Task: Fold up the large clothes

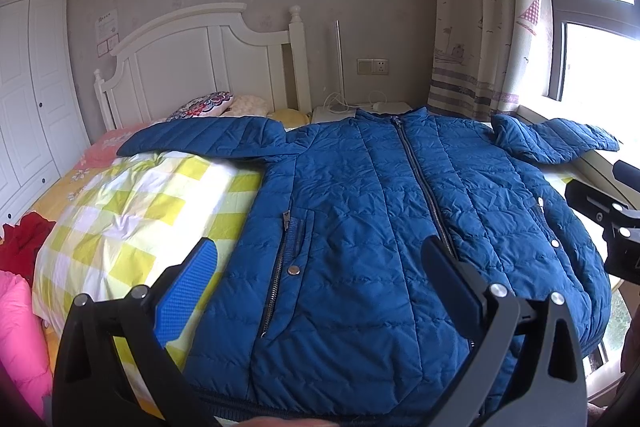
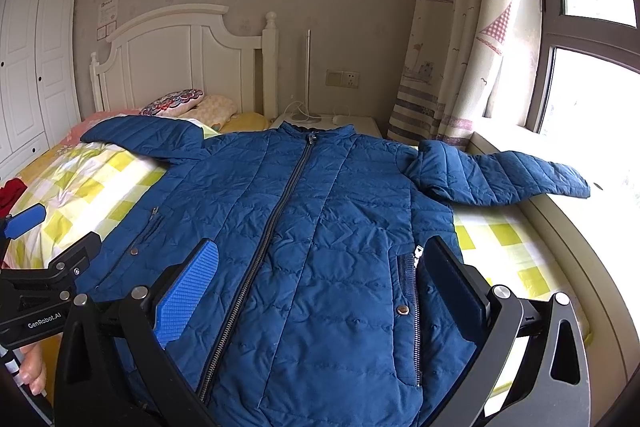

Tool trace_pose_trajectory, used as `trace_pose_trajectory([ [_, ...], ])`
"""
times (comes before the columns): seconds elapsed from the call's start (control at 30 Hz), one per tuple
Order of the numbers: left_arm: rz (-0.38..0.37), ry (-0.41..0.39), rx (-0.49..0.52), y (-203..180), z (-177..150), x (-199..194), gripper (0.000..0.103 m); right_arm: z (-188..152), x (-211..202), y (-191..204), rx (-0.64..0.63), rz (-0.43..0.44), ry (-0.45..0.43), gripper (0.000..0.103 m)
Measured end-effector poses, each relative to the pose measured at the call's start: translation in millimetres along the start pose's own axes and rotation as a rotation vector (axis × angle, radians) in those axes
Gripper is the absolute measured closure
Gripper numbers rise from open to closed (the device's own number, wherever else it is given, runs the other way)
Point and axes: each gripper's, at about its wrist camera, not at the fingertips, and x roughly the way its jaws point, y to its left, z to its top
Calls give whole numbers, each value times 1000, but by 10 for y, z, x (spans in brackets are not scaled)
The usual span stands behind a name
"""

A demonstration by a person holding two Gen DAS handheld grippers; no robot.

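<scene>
A blue quilted jacket [image 1: 384, 227] lay zipped and face up on the bed [image 1: 132, 211], sleeves spread, just ahead of both claws. The left claw [image 1: 320, 267] and right claw [image 2: 320, 267] hovered over its hem, jaws spread wide, gripping nothing.

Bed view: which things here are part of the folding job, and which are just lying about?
For the job:
blue jacket
left gripper, open
right gripper, open

Lying about:
checked quilt
patterned pillow
red garment
pink garment
</scene>
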Motion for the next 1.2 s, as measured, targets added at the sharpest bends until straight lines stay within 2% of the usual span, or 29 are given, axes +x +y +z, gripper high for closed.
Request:
trace_pose_trajectory([
  [0.07, -5, -1, 3, 109, 190, 13, 2, 3, -1, -12, 1, 1, 1, 4],
  [1.2, 3, -5, 2, 143, 164, -17, 2, 1, 6, -19, 13, 23, 18, 4],
])
